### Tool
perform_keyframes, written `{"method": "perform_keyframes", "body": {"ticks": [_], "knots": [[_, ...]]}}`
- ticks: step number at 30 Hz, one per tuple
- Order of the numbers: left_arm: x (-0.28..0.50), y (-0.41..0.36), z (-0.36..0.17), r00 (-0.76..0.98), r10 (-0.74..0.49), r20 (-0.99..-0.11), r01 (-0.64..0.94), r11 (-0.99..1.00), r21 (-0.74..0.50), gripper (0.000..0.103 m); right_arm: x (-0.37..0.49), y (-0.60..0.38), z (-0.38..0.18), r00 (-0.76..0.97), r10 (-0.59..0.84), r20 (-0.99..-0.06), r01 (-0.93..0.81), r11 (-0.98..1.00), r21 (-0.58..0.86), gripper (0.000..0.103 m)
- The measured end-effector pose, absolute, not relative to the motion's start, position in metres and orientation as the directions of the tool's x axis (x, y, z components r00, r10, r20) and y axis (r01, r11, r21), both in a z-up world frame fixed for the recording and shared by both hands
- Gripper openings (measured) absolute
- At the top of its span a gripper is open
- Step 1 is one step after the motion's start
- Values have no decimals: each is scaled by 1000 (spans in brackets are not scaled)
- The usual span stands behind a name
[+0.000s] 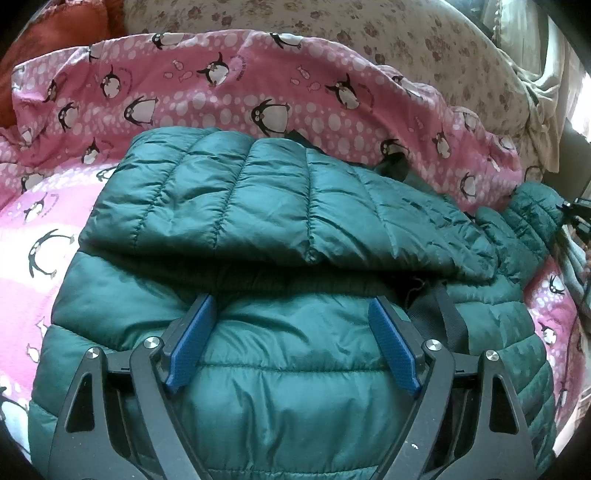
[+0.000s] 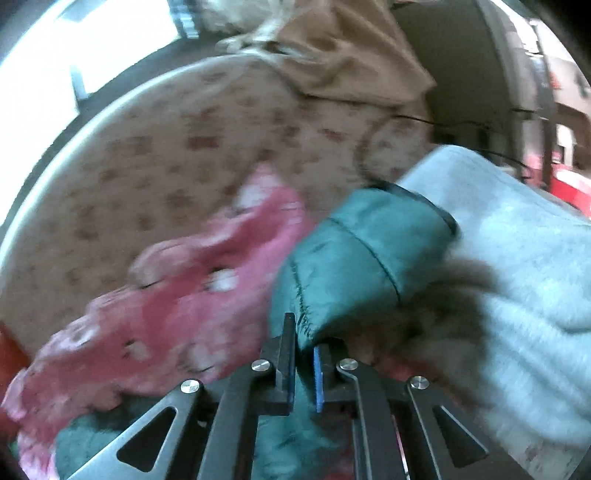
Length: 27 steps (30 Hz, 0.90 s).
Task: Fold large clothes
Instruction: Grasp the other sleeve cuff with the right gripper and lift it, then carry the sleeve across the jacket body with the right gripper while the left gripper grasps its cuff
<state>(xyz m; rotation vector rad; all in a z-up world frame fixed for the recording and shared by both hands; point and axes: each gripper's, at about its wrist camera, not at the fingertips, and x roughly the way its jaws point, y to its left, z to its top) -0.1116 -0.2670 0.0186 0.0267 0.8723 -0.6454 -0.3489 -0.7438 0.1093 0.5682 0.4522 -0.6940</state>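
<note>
- Green quilted jacket [image 1: 288,229]: lies on the pink penguin-print sheet [image 1: 229,88], filling the centre and the 6 o'clock half of the left wrist view; one quilted panel is folded over the body, its free edge running across the middle of the view.
- Sleeve [image 1: 532,218]: extends toward 3 o'clock in the left wrist view; in the right wrist view its cuff end [image 2: 369,251] rises from the centre toward 1 o'clock, bordered by a dark trim.
- Black strap [image 1: 452,321]: crosses the jacket body at 4 o'clock, just beside the right-hand pad.
- Left hand-held gripper [image 1: 291,343]: jaws spread wide, blue pads [image 1: 192,343] resting against the jacket body at either side; the fabric bulges between them without being pinched.
- Right hand-held gripper [image 2: 304,354]: jaws drawn together and clamped on the sleeve fabric near the cuff; this view is motion-blurred.
- Grey fleece cloth [image 2: 517,251]: just beside the cuff, from 2 to 4 o'clock in the right wrist view.
- Floral bedcover [image 1: 388,33]: beyond the pink sheet, at 12 o'clock.
- Orange cushion [image 1: 55,33]: at 10 o'clock, on the far edge of the bed.
</note>
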Motion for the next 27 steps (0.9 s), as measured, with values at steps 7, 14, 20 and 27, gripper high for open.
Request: {"method": "perform_keyframes", "body": {"ticks": [7, 14, 20, 27], "knots": [[-111, -266, 21, 467, -518, -716, 532, 812, -240, 84, -327, -643, 112, 794, -227, -564, 494, 781, 382, 6], [-112, -247, 37, 459, -536, -708, 505, 814, -289, 84, -285, -535, 84, 785, -15, -619, 317, 868, 382, 6], [-113, -233, 44, 480, -516, -709, 488, 829, -273, 84, -244, -467, 42, 689, 66, -722, 218, 931, 294, 7], [-107, -216, 49, 436, -582, -686, 449, 801, -395, 84, -247, -444, 37, 667, 58, -743, 177, 956, 233, 44]]}}
